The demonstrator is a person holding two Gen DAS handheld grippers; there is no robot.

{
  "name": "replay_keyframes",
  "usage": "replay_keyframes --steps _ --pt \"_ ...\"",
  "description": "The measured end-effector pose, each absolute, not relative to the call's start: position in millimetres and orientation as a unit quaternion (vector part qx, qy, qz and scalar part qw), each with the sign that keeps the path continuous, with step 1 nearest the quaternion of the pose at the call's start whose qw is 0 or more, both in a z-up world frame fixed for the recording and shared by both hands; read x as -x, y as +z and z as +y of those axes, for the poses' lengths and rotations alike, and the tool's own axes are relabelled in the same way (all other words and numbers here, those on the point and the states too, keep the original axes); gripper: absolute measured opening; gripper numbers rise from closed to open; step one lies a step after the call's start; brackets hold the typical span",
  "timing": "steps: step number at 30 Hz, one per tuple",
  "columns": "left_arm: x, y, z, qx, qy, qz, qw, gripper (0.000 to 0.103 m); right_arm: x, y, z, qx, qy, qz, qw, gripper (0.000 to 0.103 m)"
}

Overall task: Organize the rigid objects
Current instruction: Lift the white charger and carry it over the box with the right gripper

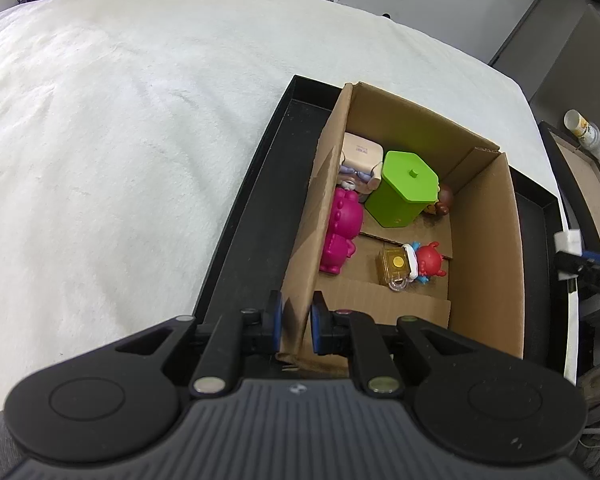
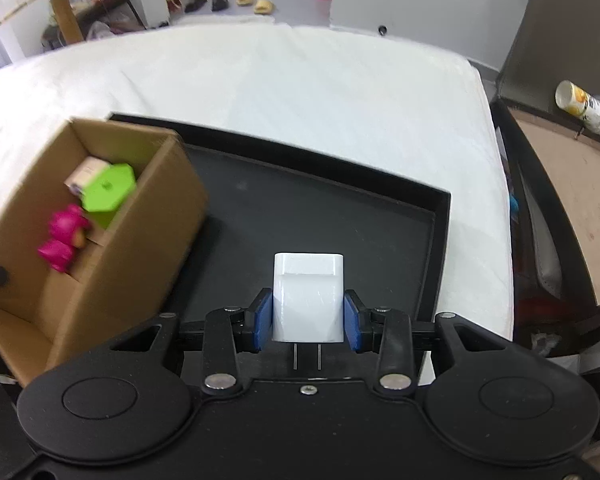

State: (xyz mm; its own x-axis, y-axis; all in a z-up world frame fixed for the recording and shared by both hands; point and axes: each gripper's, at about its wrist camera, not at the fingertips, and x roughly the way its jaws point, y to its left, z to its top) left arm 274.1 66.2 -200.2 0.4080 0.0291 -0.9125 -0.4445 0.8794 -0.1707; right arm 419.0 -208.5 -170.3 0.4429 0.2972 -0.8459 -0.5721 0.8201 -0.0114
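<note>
A brown cardboard box (image 1: 484,248) stands in a black tray (image 1: 256,216) on a white-covered bed. Inside it are a green hexagonal lidded container (image 1: 400,188), a magenta figure (image 1: 340,228), a beige case (image 1: 360,152), a brown figure (image 1: 442,202) and a red figure with a yellow clear block (image 1: 412,264). My left gripper (image 1: 296,322) is shut on the box's near left wall. My right gripper (image 2: 307,318) is shut on a white plug adapter (image 2: 308,296), prongs toward the camera, above the tray's bare floor (image 2: 300,216). The box (image 2: 140,248) sits to its left.
A second dark tray with a brown board (image 2: 572,208) stands off the bed's right edge, with a white and yellow can (image 2: 588,110) by it. Slippers (image 2: 256,2) lie on the floor beyond the bed. The white bed cover (image 1: 120,140) spreads wide to the left.
</note>
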Motion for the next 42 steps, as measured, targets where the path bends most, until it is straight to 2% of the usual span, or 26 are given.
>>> replay_keyframes --steps 16,23,33,42 --pt "-263 -182 64 0.188 0.139 0.512 0.826 0.013 -377 -117 -177 0.158 0.312 0.393 0.851 0.037" --pt "-260 -181 65 0.191 0.132 0.51 0.828 0.009 -366 -106 -162 0.153 0.333 0.379 0.85 0.037" --pt "-259 -180 71 0.209 0.118 0.514 0.824 0.008 -351 -96 -129 0.138 0.385 0.38 0.83 0.037" --pt "-257 -182 77 0.22 0.106 0.512 0.824 0.008 -343 -115 -99 0.15 0.398 0.41 0.807 0.037"
